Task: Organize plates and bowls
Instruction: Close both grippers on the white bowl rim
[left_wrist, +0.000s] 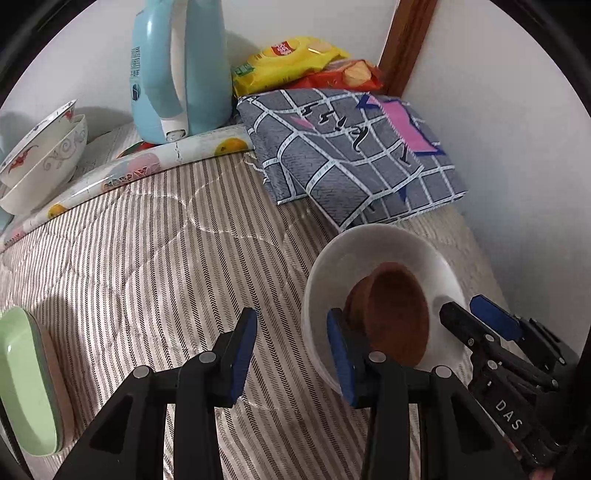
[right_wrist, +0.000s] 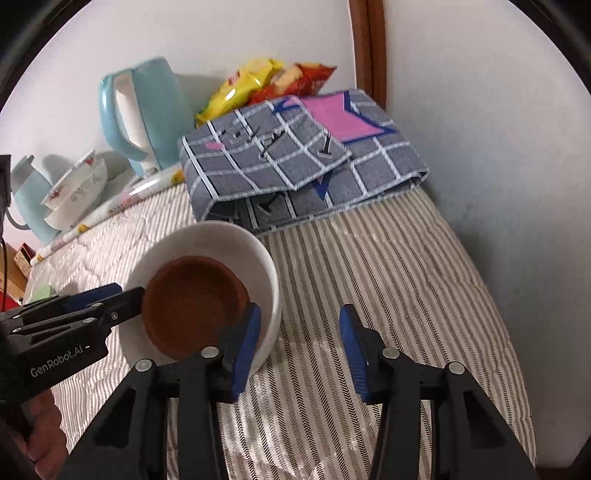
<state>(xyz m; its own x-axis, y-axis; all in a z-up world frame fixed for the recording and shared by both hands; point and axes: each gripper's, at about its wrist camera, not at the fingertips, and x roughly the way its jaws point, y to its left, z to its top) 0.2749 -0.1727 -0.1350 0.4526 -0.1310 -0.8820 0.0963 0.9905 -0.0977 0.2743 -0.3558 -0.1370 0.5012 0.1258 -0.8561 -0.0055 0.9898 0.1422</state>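
A striped quilted bed (left_wrist: 155, 266) fills a white-walled corner with a brown wooden post (left_wrist: 406, 40). At the back stand a light blue electric kettle (left_wrist: 177, 70), a yellow snack bag (left_wrist: 284, 61) and a red snack bag (left_wrist: 343, 75), with a folded grey checked cloth (left_wrist: 351, 155) bearing a pink patch in front of the bags. A fruit-print sheet (left_wrist: 122, 170) lies under the kettle, and two nested patterned bowls (left_wrist: 40, 155) sit tilted on it at the left.

A white bowl (left_wrist: 373, 251) rests on the bed just in front of the folded cloth, and a brown bowl (left_wrist: 397, 317) lies tilted inside it. The left hand-held gripper (left_wrist: 291, 354) is spread wide: its right finger reaches over the white bowl's near rim beside the brown bowl, its left finger stands over bare quilt, and nothing is between them. The right hand-held gripper (right_wrist: 301, 349) is likewise released, its left finger over the white bowl's (right_wrist: 258, 258) rim beside the brown bowl (right_wrist: 192, 306), its right finger over the stripes. In the right wrist view the left hand-held gripper (right_wrist: 125, 293) reaches the bowls from the left side. A pale green dish (left_wrist: 26, 380) sits at the far left edge of the left wrist view.
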